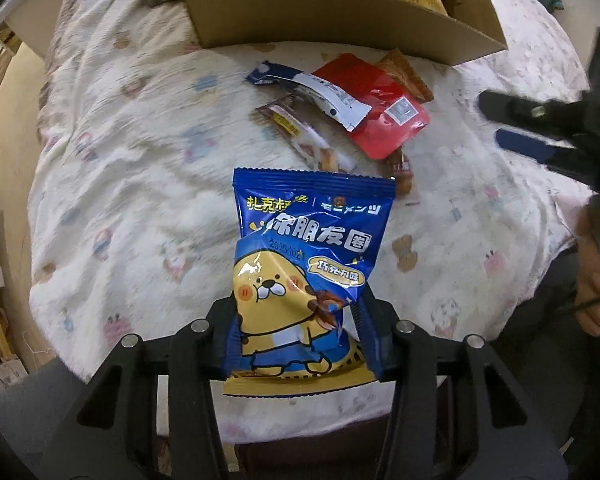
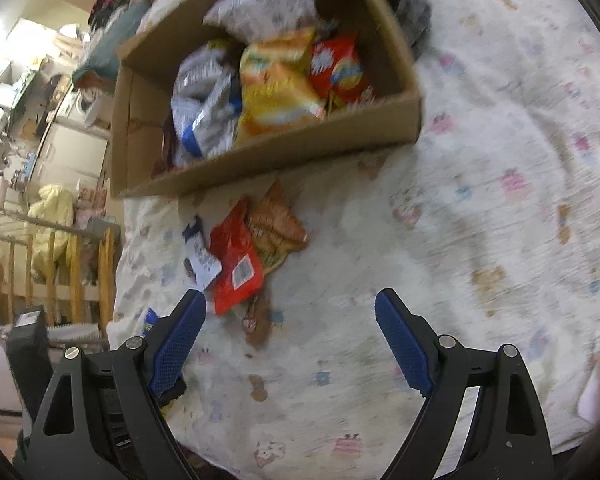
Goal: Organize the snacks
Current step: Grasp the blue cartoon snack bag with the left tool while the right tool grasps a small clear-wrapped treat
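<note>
Clenched in left gripper (image 1: 300, 332): blue snack bag (image 1: 308, 264); right gripper (image 2: 288, 344) released; far off, cardboard box (image 2: 268, 160), seemingly well filled

Glossy plastic snack bag (image 1: 306, 268), matt cardboard box (image 2: 268, 160) — soft printed cloth bedcover (image 1: 140, 184), ribbed blue pads (image 2: 400, 344)

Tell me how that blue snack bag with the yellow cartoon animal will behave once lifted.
The blue snack bag already creases where the left gripper pinches it, so it is probably floppy and light. Its glossy film may slip. It looks puffed, so squeezing hard might crush the contents.
</note>
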{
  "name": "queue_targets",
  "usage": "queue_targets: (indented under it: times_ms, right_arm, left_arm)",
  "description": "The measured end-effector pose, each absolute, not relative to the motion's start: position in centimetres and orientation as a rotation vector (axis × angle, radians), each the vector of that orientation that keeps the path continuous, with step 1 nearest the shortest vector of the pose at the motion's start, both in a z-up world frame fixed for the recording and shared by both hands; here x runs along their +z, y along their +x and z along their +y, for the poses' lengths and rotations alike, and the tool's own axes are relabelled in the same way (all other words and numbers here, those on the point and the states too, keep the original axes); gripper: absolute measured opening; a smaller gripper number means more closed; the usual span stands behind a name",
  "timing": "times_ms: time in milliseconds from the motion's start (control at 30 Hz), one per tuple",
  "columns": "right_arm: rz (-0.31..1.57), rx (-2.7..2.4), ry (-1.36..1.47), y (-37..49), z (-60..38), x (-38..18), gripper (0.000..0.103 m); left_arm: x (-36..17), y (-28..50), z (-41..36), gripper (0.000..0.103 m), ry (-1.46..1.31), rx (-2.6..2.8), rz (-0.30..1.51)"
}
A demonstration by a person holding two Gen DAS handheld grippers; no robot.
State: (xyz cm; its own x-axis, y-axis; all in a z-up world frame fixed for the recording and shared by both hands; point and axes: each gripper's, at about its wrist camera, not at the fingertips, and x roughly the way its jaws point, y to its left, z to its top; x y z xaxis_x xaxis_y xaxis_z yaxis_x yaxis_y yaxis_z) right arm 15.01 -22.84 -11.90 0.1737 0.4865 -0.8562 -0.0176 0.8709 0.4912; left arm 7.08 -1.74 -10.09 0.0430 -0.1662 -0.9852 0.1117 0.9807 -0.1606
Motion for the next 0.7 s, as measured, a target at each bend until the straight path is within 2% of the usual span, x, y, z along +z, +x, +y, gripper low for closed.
queue_targets:
  times_ms: [67,300,533,600,633,700]
  right_arm:
    - [1.410,0.400,0.394,14.9,-21.7,-12.8,0.088]
    - [1.516,0.478,0.336,15.0,-17.7,-15.5,0.058]
    - [1.531,0.463,0.221,15.2,-15.7,-16.5,0.045]
    - [1.531,0.456,0.189,15.0,-15.7,-16.6,0.027]
    - [1.538,0.451,0.176,14.9,-16.0,-16.6,0.022]
    - [1.548,0.462,0.196,14.5,-16.8,-16.5,0.022]
  left_arm:
    - [-9.5,6.8,-1.1,0.044,-0.060,-0.209,1.493]
    - [-8.6,8.7,1.4,0.044,-0.111,-0.103,1.409]
    - [-8.5,9.5,2.7,0.044,-0.137,-0.076,1.392]
    - [-8.7,9.7,2.9,0.044,-0.140,-0.060,1.393]
    - [-8.7,9.8,3.0,0.044,-0.142,-0.056,1.395]
    - [-8.9,10.0,3.3,0.044,-0.134,-0.039,1.398]
